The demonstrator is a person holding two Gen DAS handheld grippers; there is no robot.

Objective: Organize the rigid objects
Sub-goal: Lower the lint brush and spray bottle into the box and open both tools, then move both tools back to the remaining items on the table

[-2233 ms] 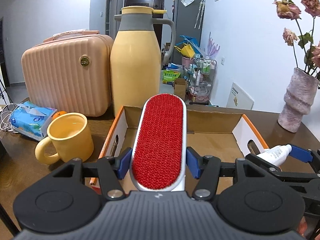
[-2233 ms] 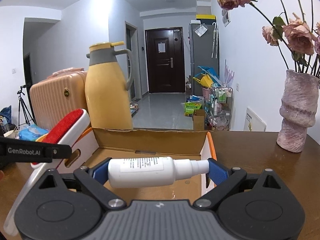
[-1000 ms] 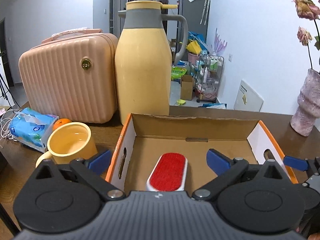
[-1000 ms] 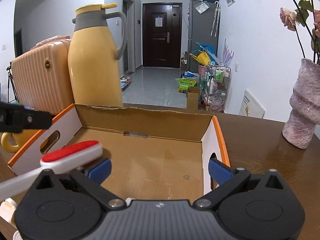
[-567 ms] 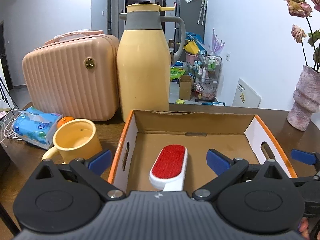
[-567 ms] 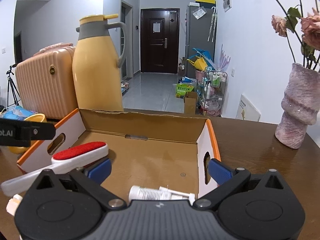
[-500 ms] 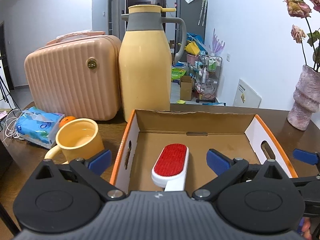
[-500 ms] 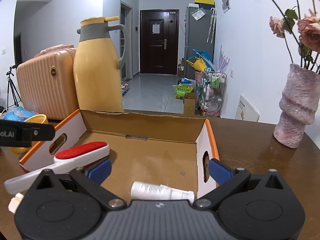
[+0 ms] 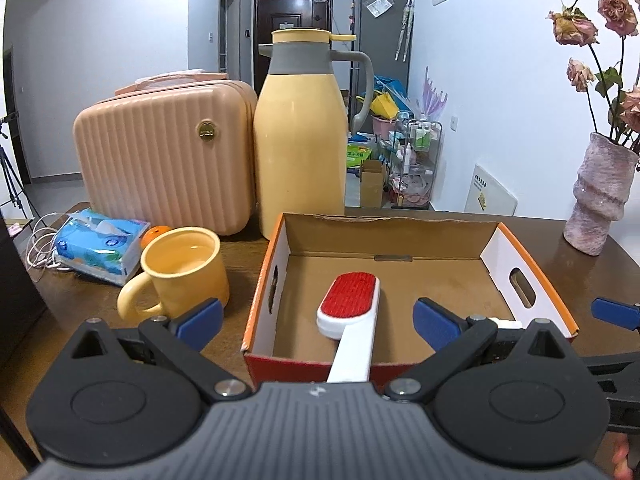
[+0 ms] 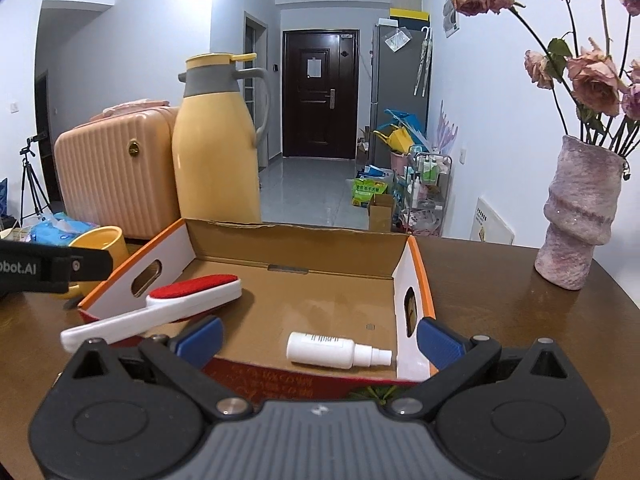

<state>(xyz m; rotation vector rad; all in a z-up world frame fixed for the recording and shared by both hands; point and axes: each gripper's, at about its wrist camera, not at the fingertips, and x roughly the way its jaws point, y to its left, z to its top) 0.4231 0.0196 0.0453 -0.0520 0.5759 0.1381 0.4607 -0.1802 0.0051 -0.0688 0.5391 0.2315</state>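
A red-faced lint brush (image 9: 352,312) with a white handle lies in the open cardboard box (image 9: 384,236), its handle resting over the near rim. The brush (image 10: 176,304) shows on the box's left side in the right wrist view. A small white spray bottle (image 10: 338,349) lies on its side at the front right of the box (image 10: 304,246) floor. My left gripper (image 9: 316,322) is open, just short of the box's near edge, with nothing between its blue pads. My right gripper (image 10: 318,338) is open too, held before the near right corner.
A yellow mug (image 9: 182,268), a tissue pack (image 9: 100,242), a pink case (image 9: 168,164) and a tall yellow jug (image 9: 302,144) stand left of and behind the box. A pink vase (image 10: 580,220) with dried roses stands at the right on the brown table (image 10: 520,320).
Both grippers opened and let go: the brush and the bottle now lie in the box. Since then both grippers have drawn back toward me, away from the box.
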